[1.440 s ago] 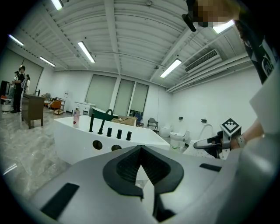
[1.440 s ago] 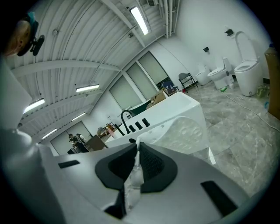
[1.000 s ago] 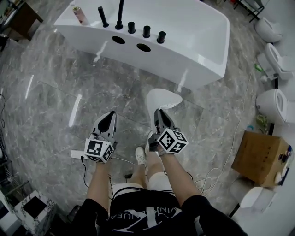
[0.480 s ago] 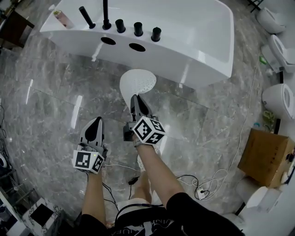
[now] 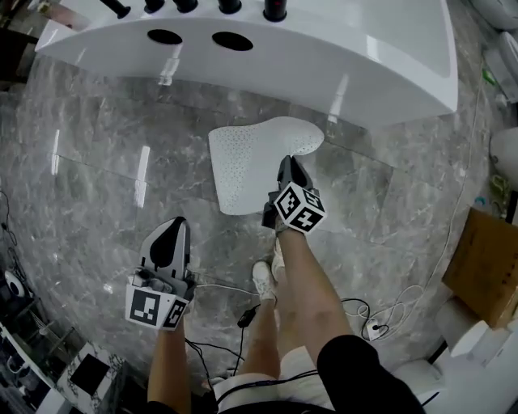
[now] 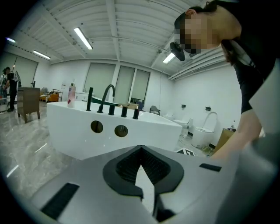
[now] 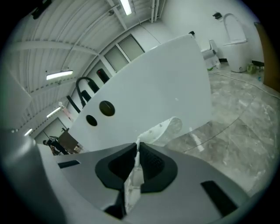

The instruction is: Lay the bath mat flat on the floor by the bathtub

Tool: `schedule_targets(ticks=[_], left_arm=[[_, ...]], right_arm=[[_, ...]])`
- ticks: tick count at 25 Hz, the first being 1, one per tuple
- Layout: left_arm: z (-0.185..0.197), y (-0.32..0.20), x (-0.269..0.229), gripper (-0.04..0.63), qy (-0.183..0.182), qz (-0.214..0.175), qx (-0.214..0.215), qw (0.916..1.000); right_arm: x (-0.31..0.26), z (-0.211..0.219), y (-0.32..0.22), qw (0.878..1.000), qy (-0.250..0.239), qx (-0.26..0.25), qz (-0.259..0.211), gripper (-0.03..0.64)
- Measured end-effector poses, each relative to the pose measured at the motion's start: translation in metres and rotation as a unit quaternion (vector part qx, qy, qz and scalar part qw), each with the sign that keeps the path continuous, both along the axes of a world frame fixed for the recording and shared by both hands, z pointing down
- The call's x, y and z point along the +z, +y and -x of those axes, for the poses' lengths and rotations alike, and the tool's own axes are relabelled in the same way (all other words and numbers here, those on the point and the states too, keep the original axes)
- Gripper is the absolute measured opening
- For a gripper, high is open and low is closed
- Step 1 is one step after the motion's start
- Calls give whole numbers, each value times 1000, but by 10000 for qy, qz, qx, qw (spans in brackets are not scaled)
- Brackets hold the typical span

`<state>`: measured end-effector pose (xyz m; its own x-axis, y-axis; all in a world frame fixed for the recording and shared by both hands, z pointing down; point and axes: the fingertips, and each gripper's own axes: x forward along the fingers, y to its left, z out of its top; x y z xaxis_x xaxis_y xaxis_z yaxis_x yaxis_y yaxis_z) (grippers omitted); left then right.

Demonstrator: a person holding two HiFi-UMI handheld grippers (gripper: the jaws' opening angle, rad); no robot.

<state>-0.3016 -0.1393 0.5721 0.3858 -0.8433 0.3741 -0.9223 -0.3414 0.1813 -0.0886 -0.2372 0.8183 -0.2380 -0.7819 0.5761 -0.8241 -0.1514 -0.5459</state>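
The white perforated bath mat (image 5: 247, 166) hangs low over the grey marble floor just in front of the white bathtub (image 5: 348, 57), bent rather than flat. My right gripper (image 5: 286, 165) is shut on its right edge. In the right gripper view the mat (image 7: 166, 127) runs out from between the jaws of that gripper (image 7: 138, 145) toward the tub wall (image 7: 166, 78). My left gripper (image 5: 175, 223) is shut on nothing, back and to the left of the mat. Seen from the left gripper (image 6: 141, 147), the tub (image 6: 83, 135) stands ahead.
Black taps (image 5: 273, 10) stand on the tub rim. The person's legs and shoes (image 5: 264, 279) are right behind the mat. Cables (image 5: 380, 311) trail over the floor. A cardboard box (image 5: 492, 267) and toilets (image 5: 507, 154) stand at the right, and a cabinet (image 5: 81, 376) sits at the lower left.
My right gripper has carried the mat forward and down toward the tub, and the mat now spreads wider over the floor. The left gripper has stayed shut and trails behind.
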Motion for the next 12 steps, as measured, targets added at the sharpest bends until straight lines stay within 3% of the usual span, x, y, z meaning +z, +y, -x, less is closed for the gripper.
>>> schedule_targets(ticks=[5, 12], left_arm=[[-8, -5, 35, 14, 43, 239, 136, 9996], [-38, -35, 45, 14, 104, 234, 464, 9986]], right_arm=[[49, -55, 6, 9987, 359, 284, 243, 36], [68, -141, -1, 9950, 797, 511, 329, 37]])
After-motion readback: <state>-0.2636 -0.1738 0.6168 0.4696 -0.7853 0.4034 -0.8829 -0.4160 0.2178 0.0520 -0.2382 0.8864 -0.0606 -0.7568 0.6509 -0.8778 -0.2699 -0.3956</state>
